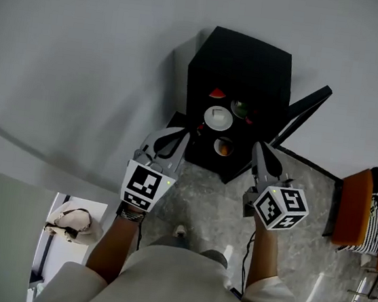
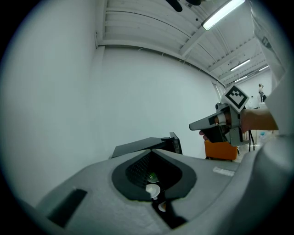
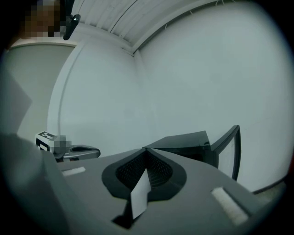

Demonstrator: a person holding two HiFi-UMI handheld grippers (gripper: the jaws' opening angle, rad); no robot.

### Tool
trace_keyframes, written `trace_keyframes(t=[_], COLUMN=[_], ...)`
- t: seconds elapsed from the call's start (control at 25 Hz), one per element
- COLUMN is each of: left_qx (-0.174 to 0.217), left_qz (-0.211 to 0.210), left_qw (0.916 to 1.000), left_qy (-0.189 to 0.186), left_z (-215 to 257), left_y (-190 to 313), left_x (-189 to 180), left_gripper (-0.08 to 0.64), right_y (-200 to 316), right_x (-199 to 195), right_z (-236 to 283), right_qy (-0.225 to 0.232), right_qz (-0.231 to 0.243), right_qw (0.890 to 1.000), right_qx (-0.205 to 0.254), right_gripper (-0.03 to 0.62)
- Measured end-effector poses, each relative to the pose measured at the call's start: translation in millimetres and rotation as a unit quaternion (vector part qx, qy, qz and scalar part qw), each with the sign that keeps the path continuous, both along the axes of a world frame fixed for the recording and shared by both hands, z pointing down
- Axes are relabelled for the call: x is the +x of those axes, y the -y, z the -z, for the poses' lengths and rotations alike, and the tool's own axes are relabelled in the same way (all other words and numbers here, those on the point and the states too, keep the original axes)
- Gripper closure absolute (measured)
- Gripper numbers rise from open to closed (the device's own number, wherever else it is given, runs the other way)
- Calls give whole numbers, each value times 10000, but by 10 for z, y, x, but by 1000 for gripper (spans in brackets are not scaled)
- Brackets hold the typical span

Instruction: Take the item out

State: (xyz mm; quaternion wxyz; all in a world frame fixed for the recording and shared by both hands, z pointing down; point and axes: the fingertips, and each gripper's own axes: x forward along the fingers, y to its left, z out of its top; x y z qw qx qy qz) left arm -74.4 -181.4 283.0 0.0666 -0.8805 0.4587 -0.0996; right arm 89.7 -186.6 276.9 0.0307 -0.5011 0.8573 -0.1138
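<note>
In front of the open black cabinet (image 1: 241,57), at twelve o'clock from the person, both forearms reach forward side by side. The two tools point about level at its front, neither reaching inside. The left tongs (image 1: 180,135) stand released, jaws a little apart, and the cabinet's contents show through the gap in the left gripper view. The right tongs (image 1: 259,149) are clenched. A pale strip shows between their pads in the right gripper view, but I cannot tell whether it is a held slip or only light.

The items sit inside the cabinet, apart from both tongs: a white round cup (image 1: 218,118) in the middle, a red piece (image 1: 217,93) at its eleven o'clock, a greenish round thing (image 1: 241,108) at its one o'clock, and an orange-filled cup (image 1: 224,146) at its five o'clock. Which one is meant I cannot tell.

The cabinet door (image 1: 307,110) stands swung open at one o'clock, just beyond the right tongs. An orange chair (image 1: 354,208) with a striped cloth (image 1: 375,224) stands at three o'clock on the mottled grey floor (image 1: 216,205). A pale bag (image 1: 71,220) lies at eight o'clock.
</note>
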Motion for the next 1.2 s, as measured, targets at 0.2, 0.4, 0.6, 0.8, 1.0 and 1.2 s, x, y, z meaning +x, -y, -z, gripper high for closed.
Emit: trace_keyframes(t=[0.2,0.4,0.6,0.8,1.0,1.2], left_qx=[-143,-300,-476,-751,-1016,-1278], left_qz=[24,47,46,115,152,276], left_qw=[9999,9995,9987,9970,9947,9914], left_qy=[-35,-33,184,110,76,67], left_z=[-191,-512,-921,-1286,-1667,-1969], left_y=[335,604,868,1083,1276,1422], left_x=[-102,-78,-10,16,68,32], left_gripper=[554,554,554,554,554,554], right_y=[393,805,1210,1588,1906,2068], right_x=[-68,-165,-203,-185,-202,-241], right_z=[-230,-631,-1121,-1702,-2399,-2951], right_qy=[142,643,762,744,398,735], right_qz=[-274,-142,165,37,-43,-67], right_qw=[9995,9973,9951,9928,9906,9789], right_qx=[-90,-323,-616,-936,-1311,-1907], right_gripper=[586,586,586,585,585,522])
